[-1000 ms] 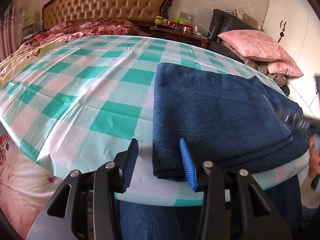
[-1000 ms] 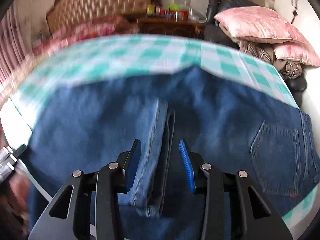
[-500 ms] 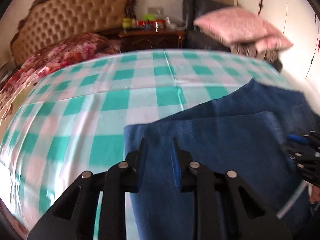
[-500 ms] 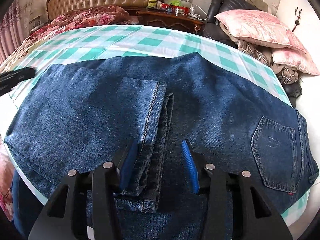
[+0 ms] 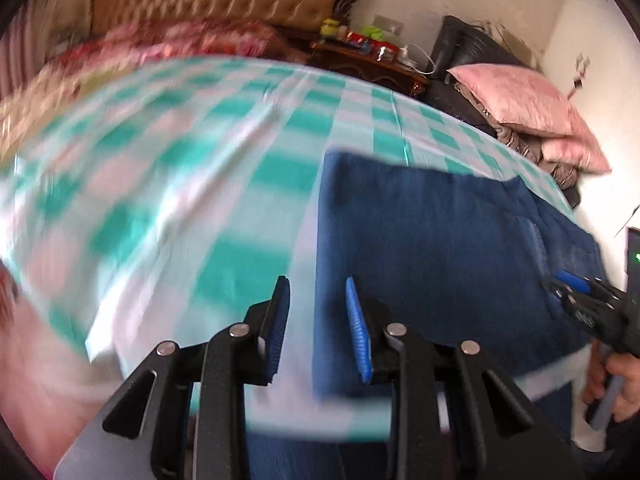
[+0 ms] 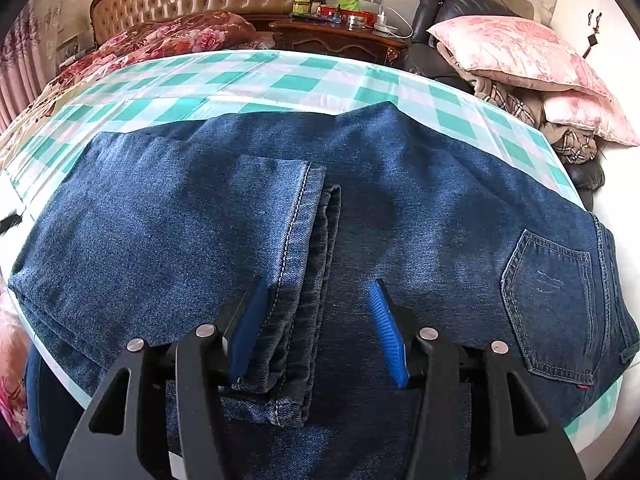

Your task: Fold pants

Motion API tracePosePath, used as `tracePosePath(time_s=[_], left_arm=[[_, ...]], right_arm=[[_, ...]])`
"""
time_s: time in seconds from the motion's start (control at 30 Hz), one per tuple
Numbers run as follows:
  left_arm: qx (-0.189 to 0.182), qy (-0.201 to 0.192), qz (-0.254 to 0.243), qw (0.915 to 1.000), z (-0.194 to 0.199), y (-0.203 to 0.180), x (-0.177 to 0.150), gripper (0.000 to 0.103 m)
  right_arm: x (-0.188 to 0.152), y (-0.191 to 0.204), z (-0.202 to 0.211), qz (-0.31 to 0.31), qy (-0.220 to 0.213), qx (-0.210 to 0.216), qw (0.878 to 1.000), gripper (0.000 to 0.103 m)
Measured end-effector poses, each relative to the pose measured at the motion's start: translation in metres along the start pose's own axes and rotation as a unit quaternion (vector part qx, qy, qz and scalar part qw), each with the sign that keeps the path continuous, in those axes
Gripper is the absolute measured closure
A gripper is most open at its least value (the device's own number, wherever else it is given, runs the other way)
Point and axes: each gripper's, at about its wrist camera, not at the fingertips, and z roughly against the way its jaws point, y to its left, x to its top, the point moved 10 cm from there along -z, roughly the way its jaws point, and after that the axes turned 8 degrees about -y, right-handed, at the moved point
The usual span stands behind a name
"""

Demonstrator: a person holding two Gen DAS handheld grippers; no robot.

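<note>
On the checked tabletop (image 6: 304, 80) lay the jeans (image 6: 420, 200), legs folded over. The right gripper (image 6: 318, 332), just opening, straddled the hems (image 6: 304, 280) unclamped; the left gripper (image 5: 316, 328) hung apart, empty. A shallow grip might take only the upper hem.

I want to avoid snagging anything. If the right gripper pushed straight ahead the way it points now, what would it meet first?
Most likely the folded jeans: the right gripper, jaws open, points down at the stitched leg hems lying between its fingers. How near it hovers is unclear.

The right gripper (image 6: 316, 330) has just been opening, its fingers (image 6: 386, 332) now wider around the jeans (image 6: 160, 224) hem.
</note>
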Motion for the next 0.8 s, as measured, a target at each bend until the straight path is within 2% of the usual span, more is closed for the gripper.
tracePosePath(time_s=[0.1, 0.17, 0.27, 0.4, 0.6, 0.7, 0.77, 0.8], left_arm=[[0.002, 0.007, -0.009, 0.9999, -0.0016, -0.0017, -0.018, 0.073], [0.005, 0.007, -0.001, 1.0, -0.0029, -0.0018, -0.0179, 0.073], [0.011, 0.005, -0.025, 0.9996, -0.0068, -0.0059, -0.0181, 0.074], [-0.013, 0.005, 0.01, 0.9999, -0.0065, -0.0007, -0.0176, 0.073], [-0.024, 0.003, 0.019, 0.9995, -0.0056, -0.0002, -0.0177, 0.071], [-0.019, -0.002, 0.003, 0.9998, -0.0052, -0.002, -0.0185, 0.07], [-0.011, -0.004, 0.006, 0.9999, -0.0035, -0.0003, -0.0188, 0.062], [-0.002, -0.006, 0.007, 1.0, -0.0021, 0.0021, -0.0186, 0.05]], right_arm=[[-0.0005, 0.0, 0.0005, 0.001, -0.002, -0.003, 1.0, 0.053], [-0.0005, 0.0003, 0.0008, 0.003, -0.002, -0.006, 1.0, 0.053], [-0.0002, 0.0006, 0.0009, 0.005, -0.002, -0.01, 1.0, 0.052], [-0.0004, 0.001, 0.0012, 0.007, -0.002, -0.014, 1.0, 0.051], [-0.0003, 0.002, 0.0017, 0.012, -0.003, -0.023, 1.0, 0.049], [-0.0005, 0.002, 0.002, 0.014, -0.003, -0.026, 1.0, 0.049], [-0.0003, 0.0021, 0.0022, 0.016, -0.003, -0.028, 0.999, 0.048], [-0.0001, 0.0022, 0.0022, 0.017, -0.003, -0.03, 0.999, 0.048]])
